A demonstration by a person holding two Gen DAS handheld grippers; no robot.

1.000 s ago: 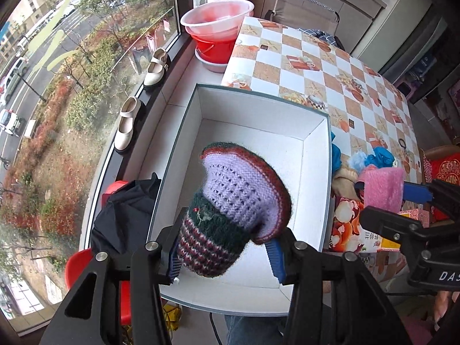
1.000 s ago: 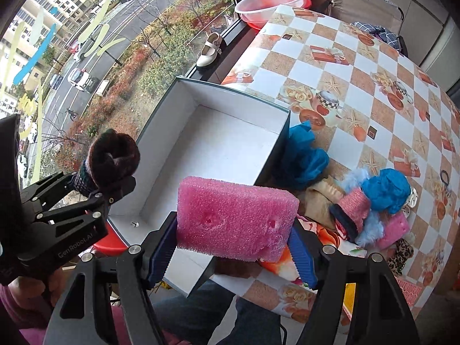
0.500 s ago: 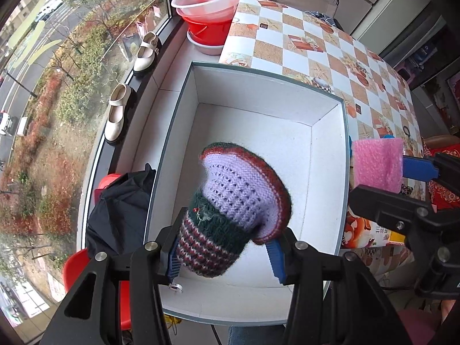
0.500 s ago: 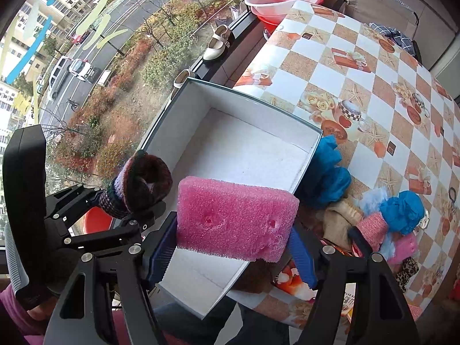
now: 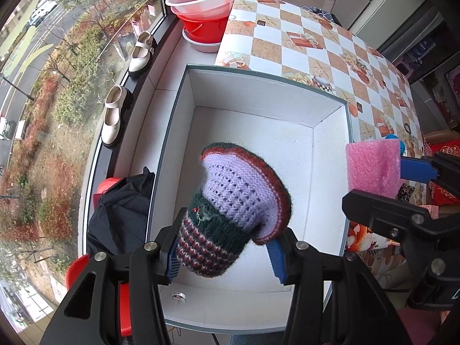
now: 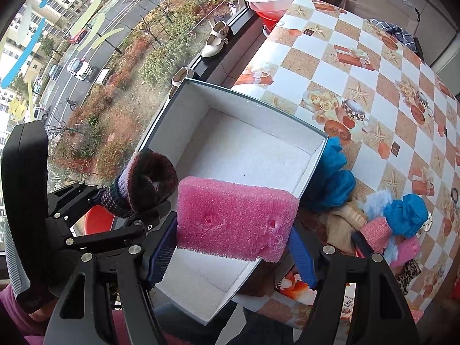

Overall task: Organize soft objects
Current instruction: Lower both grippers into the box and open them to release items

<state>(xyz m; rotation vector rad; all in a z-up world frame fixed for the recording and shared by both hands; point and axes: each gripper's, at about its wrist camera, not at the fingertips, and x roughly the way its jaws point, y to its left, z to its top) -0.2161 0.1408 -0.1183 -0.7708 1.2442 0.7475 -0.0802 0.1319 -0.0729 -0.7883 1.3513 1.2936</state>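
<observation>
Left gripper (image 5: 224,254): blue ribbed pads part-closed, pinching the striped cuff of a knitted hat (image 5: 238,210). Hat hangs over the open box (image 5: 349,132), pointing straight down into it. Knit is lilac openwork with a red-brown rim and a dark green band.

Right gripper (image 6: 235,254): jaws held wider, clamped on the two ends of a pink sponge (image 6: 234,220). Sponge is a porous rectangular block, dimpled on its face, held above the box's near right edge.

Box: white card interior, grey rim, nothing on its floor.

Right wrist view alone shows the pile of soft items (image 6: 382,215) on the checked tablecloth (image 6: 373,66), just beside the box: blue, pink, beige. Left wrist view alone shows the black cloth (image 5: 123,207) outside the box's left wall.
</observation>
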